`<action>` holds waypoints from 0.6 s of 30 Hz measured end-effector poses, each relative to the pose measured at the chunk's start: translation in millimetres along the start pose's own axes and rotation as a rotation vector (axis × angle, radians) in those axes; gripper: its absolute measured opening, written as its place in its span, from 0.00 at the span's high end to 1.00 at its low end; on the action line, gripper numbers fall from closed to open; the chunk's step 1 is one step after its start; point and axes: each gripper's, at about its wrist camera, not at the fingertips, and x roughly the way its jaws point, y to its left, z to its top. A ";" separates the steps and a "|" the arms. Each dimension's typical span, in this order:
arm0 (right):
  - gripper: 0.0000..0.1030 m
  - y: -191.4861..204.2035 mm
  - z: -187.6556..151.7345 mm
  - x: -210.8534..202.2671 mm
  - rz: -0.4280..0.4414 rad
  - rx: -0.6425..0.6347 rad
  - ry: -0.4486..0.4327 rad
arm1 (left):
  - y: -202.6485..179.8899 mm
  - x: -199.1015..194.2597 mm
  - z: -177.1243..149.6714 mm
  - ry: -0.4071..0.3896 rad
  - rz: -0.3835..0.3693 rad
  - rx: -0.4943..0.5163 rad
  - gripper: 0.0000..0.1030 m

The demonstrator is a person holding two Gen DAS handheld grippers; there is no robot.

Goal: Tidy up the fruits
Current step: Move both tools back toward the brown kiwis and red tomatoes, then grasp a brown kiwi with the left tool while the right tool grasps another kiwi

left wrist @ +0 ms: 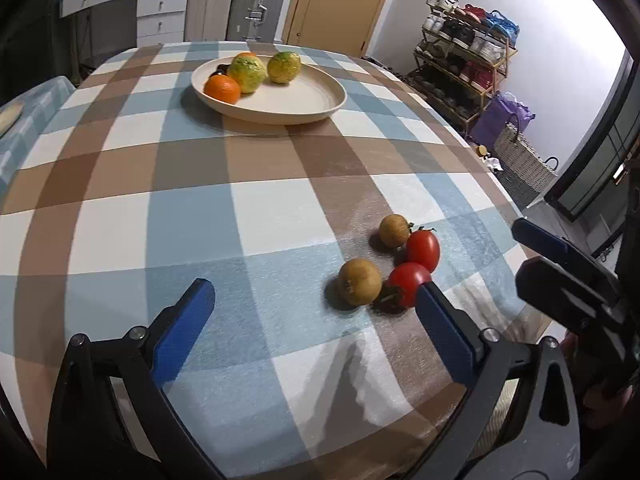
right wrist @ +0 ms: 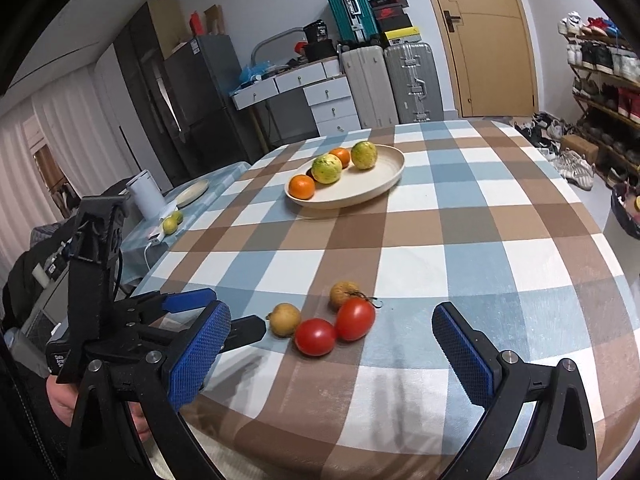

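We held both tools over the near edge of the checked counter (right wrist: 460,216), neither one gripping anything. The left tool (left wrist: 316,312) stood with its jaws spread wide, and the right tool (right wrist: 332,344) was just as wide apart, its blue pads bare.

Between them, on the near part of the counter, lay a small cluster: two red tomatoes, the near tomato (right wrist: 315,337) touching the far tomato (right wrist: 355,318), and two brownish round fruits, the left brown fruit (right wrist: 284,319) and the far brown fruit (right wrist: 344,293), all close together. Far across the counter sat the cream plate (right wrist: 376,190), already carrying an orange (right wrist: 302,186), two yellow-green fruits and a second orange partly hidden behind them.

We judged the tomatoes soft-skinned, smooth and easily bruised, so a light squeeze across the widest part, away from the stem, seemed best. The brown fruits looked firmer and rougher, likely easier to hold. Because the four crowded each other, a pad could nudge a neighbour and set it rolling.
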 end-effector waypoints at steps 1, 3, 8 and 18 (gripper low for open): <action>0.00 -1.3 0.3 1.5 0.007 -0.005 0.001 | -0.7 2.1 0.9 0.003 -0.008 0.002 0.06; 0.00 -2.0 1.3 3.3 0.013 -0.013 -0.004 | -1.9 7.9 2.6 0.018 -0.026 0.007 0.14; 0.00 -6.7 3.8 10.8 0.026 0.001 0.001 | -2.0 18.5 6.6 0.042 -0.062 -0.002 0.26; 0.00 -15.2 6.4 23.4 0.058 0.022 0.009 | 4.4 28.0 12.0 0.089 -0.194 -0.053 0.71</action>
